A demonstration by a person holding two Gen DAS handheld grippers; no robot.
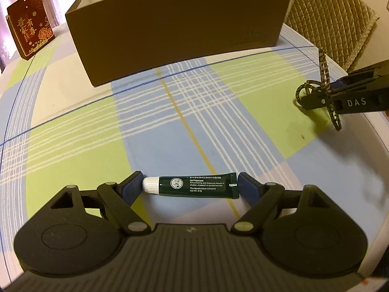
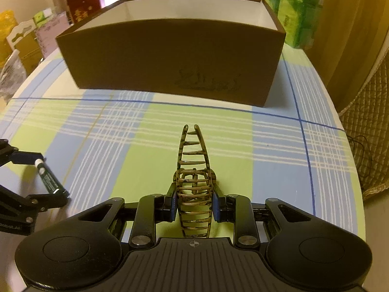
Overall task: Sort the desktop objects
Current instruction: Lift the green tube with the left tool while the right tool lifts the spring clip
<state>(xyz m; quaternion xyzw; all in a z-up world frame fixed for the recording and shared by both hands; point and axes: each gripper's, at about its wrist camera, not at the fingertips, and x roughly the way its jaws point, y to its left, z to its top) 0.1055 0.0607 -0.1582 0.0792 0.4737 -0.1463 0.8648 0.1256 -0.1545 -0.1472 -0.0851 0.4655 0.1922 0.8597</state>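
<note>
A dark green lip balm tube (image 1: 194,185) with a white cap lies on the plaid tablecloth (image 1: 73,126). My left gripper (image 1: 189,185) spans it lengthwise, its blue pads touching the cap and the crimped end. In the right wrist view that left gripper (image 2: 48,177) and the tube (image 2: 49,178) sit at the far left. My right gripper (image 2: 194,204) is shut on a brown patterned hair claw clip (image 2: 194,165), whose teeth point toward the box. The left wrist view has the clip (image 1: 325,90) in the right gripper (image 1: 316,102) at the right edge. A brown open box (image 2: 170,65) (image 1: 175,31) stands behind.
A red gift box with gold characters (image 1: 30,22) stands at the table's far left corner. A quilted chair back (image 1: 333,12) lies beyond the right edge. Green packs (image 2: 291,0) and cartons (image 2: 24,41) sit behind the table.
</note>
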